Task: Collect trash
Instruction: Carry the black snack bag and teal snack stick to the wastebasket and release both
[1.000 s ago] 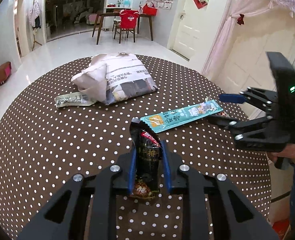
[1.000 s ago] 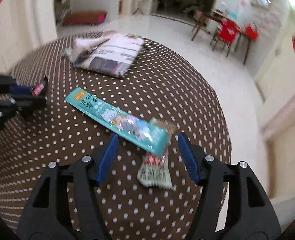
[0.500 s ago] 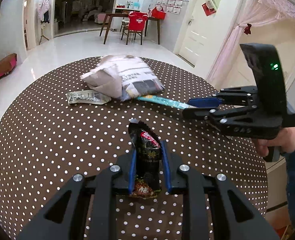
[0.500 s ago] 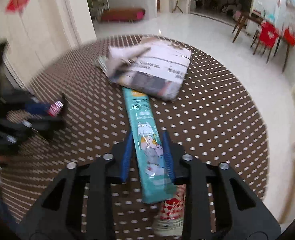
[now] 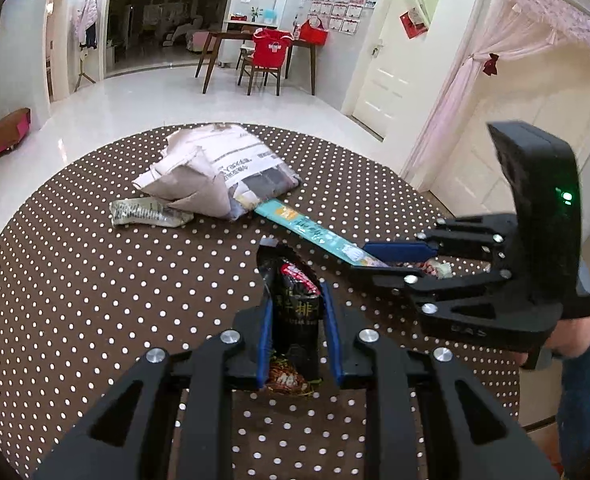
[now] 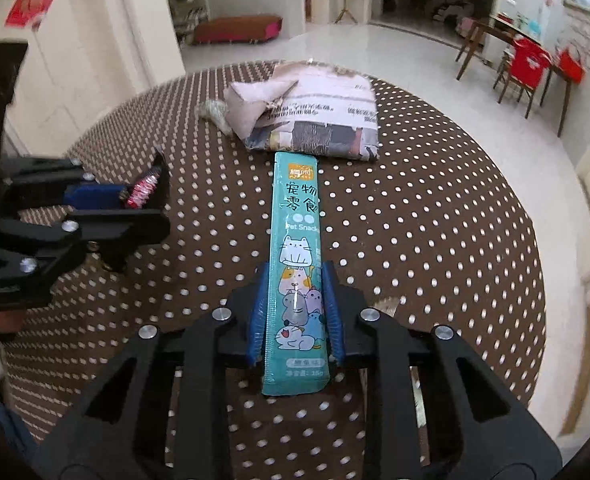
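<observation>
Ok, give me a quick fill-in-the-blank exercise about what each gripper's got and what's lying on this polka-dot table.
1. The right gripper is shut on a long ____ pet snack wrapper.
2. The left gripper is shut on a ____ snack wrapper.
3. The far tip of the pet snack wrapper reaches the folded ____ on the table.
4. The table's brown cloth is covered in white ____.

Missing words: teal; black; newspaper; dots

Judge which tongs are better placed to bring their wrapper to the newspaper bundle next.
Right, probably. The right tongs, jaws just closed on the teal packet, point at the newspaper bundle, and the packet's far end reaches it. The left tongs hold the black wrapper farther back.
</observation>
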A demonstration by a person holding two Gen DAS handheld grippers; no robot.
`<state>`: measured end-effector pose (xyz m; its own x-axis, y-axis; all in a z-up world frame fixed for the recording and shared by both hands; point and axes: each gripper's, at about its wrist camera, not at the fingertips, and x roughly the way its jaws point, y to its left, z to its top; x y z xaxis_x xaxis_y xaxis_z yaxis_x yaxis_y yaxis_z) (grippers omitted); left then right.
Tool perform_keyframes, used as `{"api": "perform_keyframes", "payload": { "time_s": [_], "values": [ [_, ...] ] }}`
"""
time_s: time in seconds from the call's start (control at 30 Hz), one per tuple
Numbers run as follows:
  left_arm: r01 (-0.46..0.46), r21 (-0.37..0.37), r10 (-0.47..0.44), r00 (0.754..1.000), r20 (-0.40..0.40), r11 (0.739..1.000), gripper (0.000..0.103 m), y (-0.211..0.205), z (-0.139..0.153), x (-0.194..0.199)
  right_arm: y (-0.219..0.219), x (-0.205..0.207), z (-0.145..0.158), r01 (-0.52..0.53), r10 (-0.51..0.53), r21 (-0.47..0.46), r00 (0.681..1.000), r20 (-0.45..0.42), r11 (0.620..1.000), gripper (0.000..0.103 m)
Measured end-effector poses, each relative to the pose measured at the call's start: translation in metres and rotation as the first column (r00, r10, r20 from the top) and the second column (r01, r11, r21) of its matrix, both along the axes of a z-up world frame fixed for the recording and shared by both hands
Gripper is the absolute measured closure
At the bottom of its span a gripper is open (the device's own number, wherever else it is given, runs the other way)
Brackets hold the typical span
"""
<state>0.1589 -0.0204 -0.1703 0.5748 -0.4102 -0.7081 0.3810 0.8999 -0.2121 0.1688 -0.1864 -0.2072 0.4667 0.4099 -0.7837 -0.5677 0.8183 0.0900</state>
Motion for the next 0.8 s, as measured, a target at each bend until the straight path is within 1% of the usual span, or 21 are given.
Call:
{"api": "perform_keyframes", "payload": {
  "time_s": [0.07, 0.17, 0.27, 0.37, 0.47, 0.57, 0.67, 0.77, 0.8],
  "values": [
    [-0.002, -0.001, 0.002, 1.000, 0.007, 1.000, 0.081, 0.000, 0.002, 0.000, -0.013, -0.008, 0.006, 0.025, -0.025, 0.061, 1.000, 0.005, 0.998, 0.077],
    [-0.004, -0.007, 0.004, 1.000, 0.020, 1.000, 0.081, -0.006, 0.008, 0.002, -0.028, -0.017, 0.018, 0.056, -0.058, 0.118, 0.998, 0.017, 0.991, 0.077],
    [0.002, -0.026, -0.001, 1.000, 0.028, 1.000, 0.081, -0.013, 0.015, 0.004, -0.051, -0.029, 0.032, 0.101, -0.110, 0.170, 0.993, 0.046, 0.980, 0.077],
    [0.025, -0.032, -0.024, 0.999, 0.043, 0.999, 0.081, -0.033, 0.023, 0.010, -0.081, -0.033, 0.043, 0.155, -0.173, 0.223, 0.983, 0.065, 0.962, 0.077],
    [0.069, -0.031, -0.067, 0.996, 0.061, 0.997, 0.081, -0.062, 0.033, 0.016, -0.117, -0.040, 0.054, 0.221, -0.252, 0.284, 0.965, 0.077, 0.933, 0.077],
    [0.119, -0.038, -0.116, 0.990, 0.075, 0.992, 0.081, -0.094, 0.043, 0.021, -0.163, -0.046, 0.059, 0.307, -0.350, 0.332, 0.933, 0.079, 0.892, 0.077],
    [0.195, -0.060, -0.192, 0.980, 0.060, 0.979, 0.081, -0.144, 0.047, 0.030, -0.215, -0.052, 0.055, 0.404, -0.451, 0.371, 0.891, 0.049, 0.836, 0.077],
    [0.248, -0.050, -0.246, 0.968, 0.043, 0.968, 0.081, -0.187, 0.043, 0.037, -0.260, -0.059, 0.044, 0.495, -0.541, 0.387, 0.841, 0.013, 0.778, 0.077],
    [0.275, -0.049, -0.274, 0.961, 0.030, 0.960, 0.081, -0.209, 0.040, 0.040, -0.279, -0.063, 0.039, 0.532, -0.576, 0.394, 0.818, -0.008, 0.750, 0.077]
  ]
}}
